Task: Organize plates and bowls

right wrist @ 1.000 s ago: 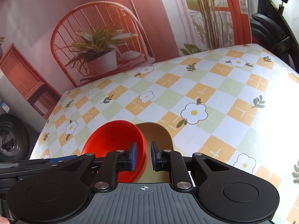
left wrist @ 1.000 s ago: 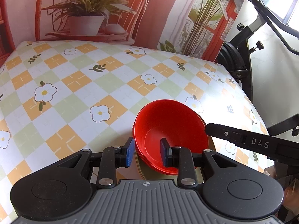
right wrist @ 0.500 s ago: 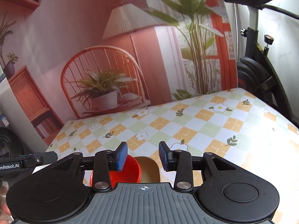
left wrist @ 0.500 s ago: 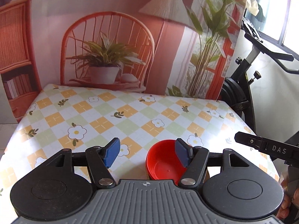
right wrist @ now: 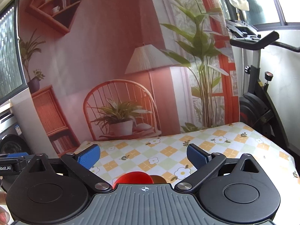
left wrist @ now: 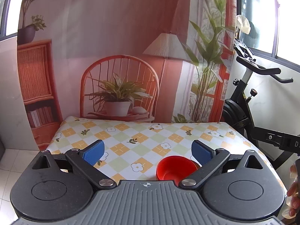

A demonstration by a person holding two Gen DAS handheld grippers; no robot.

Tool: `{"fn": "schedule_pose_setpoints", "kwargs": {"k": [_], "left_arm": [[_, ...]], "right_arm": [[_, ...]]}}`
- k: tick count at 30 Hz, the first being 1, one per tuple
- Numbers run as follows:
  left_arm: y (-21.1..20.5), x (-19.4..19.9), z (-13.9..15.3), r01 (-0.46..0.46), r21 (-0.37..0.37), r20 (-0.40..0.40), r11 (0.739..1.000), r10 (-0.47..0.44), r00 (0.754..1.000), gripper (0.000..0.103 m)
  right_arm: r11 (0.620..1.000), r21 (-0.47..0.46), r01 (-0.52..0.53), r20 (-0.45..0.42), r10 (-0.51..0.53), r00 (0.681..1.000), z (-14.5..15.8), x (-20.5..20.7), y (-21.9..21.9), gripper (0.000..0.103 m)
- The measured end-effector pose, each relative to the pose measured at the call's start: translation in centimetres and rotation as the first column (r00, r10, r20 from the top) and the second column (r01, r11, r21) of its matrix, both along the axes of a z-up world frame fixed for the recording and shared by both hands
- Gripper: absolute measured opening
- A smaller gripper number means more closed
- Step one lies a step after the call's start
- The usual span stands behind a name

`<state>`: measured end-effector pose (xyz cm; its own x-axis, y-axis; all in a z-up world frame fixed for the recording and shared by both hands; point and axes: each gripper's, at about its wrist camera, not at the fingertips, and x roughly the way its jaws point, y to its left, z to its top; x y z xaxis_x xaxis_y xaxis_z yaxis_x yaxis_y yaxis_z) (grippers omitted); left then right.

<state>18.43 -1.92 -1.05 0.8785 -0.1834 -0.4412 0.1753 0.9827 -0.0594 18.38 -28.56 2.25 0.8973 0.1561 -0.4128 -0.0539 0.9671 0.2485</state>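
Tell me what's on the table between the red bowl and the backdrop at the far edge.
Nothing: in the left wrist view only bare flowered tablecloth lies between the red bowl and the backdrop.

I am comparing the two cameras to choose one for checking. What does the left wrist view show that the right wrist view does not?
Only the left wrist view looks into the hollow of the red bowl, and it shows part of the right claw's arm at its right edge. Only the right wrist view shows the brown plate clearly beside the bowl, and a wall shelf high on the backdrop. Both show the checkered tablecloth, an exercise bike, and an open, empty claw: left claw, right claw.
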Motion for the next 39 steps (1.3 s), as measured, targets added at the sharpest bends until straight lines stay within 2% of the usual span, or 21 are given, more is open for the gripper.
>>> {"fn": "schedule_pose_setpoints", "kwargs": {"k": [6, 12, 18, 26, 31, 39], "left_arm": [[-0.2, -4.0, 2.4, -0.042, 0.036, 0.078, 0.998, 0.039, 0.996, 0.103], [0.4, -7.2, 4.2, -0.007, -0.008, 0.123, 1.000, 0.007, 0.992, 0.103], [0.0, -9.9, 5.4, -0.020, 0.023, 0.189, 1.000, 0.016, 0.982, 0.103], [0.2, -11.8, 6.2, -0.029, 0.003, 0.198, 1.000, 0.028, 0.980, 0.103], [0.0, -12.0, 6.3, -0.057, 0.033, 0.195, 0.998, 0.050, 0.979, 0.103], [0.2, -11.8, 6.2, -0.051, 0.019, 0.181, 0.999, 0.046, 0.982, 0.103]], "right_arm": [[0.999, -0.043, -0.010, 0.050, 0.012, 0.999, 2.3, -3.0, 1.1, 0.103], [0.997, -0.071, 0.006, 0.085, 0.000, 0.996, 3.7, -5.7, 1.4, 0.103], [0.997, -0.082, 0.015, 0.114, -0.006, 0.993, 4.7, -7.9, 1.5, 0.103], [0.996, -0.093, 0.014, 0.143, -0.001, 0.990, 5.6, -9.8, 1.8, 0.103], [0.995, -0.095, 0.019, 0.150, -0.005, 0.989, 5.8, -10.2, 1.8, 0.103], [0.995, -0.097, 0.027, 0.149, -0.013, 0.989, 5.8, -10.4, 1.5, 0.103]]}}
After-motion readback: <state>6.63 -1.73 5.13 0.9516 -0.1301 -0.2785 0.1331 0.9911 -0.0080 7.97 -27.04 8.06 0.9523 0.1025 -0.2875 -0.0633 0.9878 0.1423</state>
